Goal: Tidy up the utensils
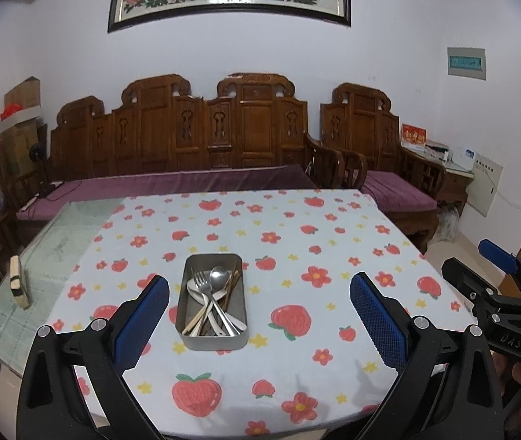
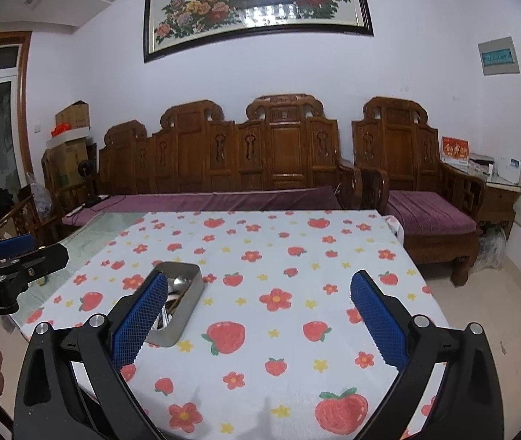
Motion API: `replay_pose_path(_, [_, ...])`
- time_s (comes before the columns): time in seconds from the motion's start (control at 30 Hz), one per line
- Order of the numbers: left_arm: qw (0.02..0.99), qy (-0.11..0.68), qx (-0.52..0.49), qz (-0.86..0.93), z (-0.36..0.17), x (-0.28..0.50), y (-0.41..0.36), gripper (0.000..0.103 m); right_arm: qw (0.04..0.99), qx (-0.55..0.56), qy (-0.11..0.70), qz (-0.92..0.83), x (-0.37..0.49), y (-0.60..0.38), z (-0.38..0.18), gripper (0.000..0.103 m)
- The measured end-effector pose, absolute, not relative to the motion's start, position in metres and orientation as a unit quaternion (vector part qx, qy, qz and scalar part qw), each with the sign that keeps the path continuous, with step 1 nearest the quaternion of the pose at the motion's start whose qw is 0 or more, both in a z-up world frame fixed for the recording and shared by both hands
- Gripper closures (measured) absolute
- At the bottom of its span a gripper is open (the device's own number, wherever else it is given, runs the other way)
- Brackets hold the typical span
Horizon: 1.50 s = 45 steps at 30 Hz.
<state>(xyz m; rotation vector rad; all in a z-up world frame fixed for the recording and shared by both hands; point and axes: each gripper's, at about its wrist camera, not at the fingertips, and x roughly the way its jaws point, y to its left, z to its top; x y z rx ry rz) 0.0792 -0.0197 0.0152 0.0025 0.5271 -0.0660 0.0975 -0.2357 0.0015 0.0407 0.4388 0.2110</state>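
Note:
A rectangular metal tin (image 1: 212, 341) sits on the strawberry-print tablecloth (image 1: 297, 242) and holds a metal fork (image 1: 201, 282), a metal spoon (image 1: 219, 278), a white spoon and wooden chopsticks (image 1: 232, 289). My left gripper (image 1: 259, 321) hovers wide open above the table's near side, the tin between its blue pads and a little beyond them. The right gripper (image 1: 499, 267) shows at the right edge of the left wrist view. In the right wrist view my right gripper (image 2: 258, 321) is open and empty. The tin (image 2: 183, 304) lies partly behind its left pad.
A bare glass strip of the table (image 1: 40, 256) runs along the left with a small wooden block (image 1: 18, 282) on it. A carved wooden sofa (image 1: 194, 139) and armchair (image 1: 378, 135) with purple cushions stand behind the table. Tiled floor (image 2: 499, 311) lies to the right.

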Motion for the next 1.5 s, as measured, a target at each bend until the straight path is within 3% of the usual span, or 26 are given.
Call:
replay_pose_path(0.6, [0.979, 0.204, 0.016, -0.007, 0.049, 0.048, -0.019, 0.008, 0.981, 0.021, 0.159, 0.107, 0.062, -0.235, 0.048, 0.003])
replay_pose_path(1.5, [0.98, 0.2, 0.01, -0.003, 0.049, 0.041, -0.015, 0.008, 0.981, 0.022, 0.159, 0.107, 0.061, -0.235, 0.049, 0.003])
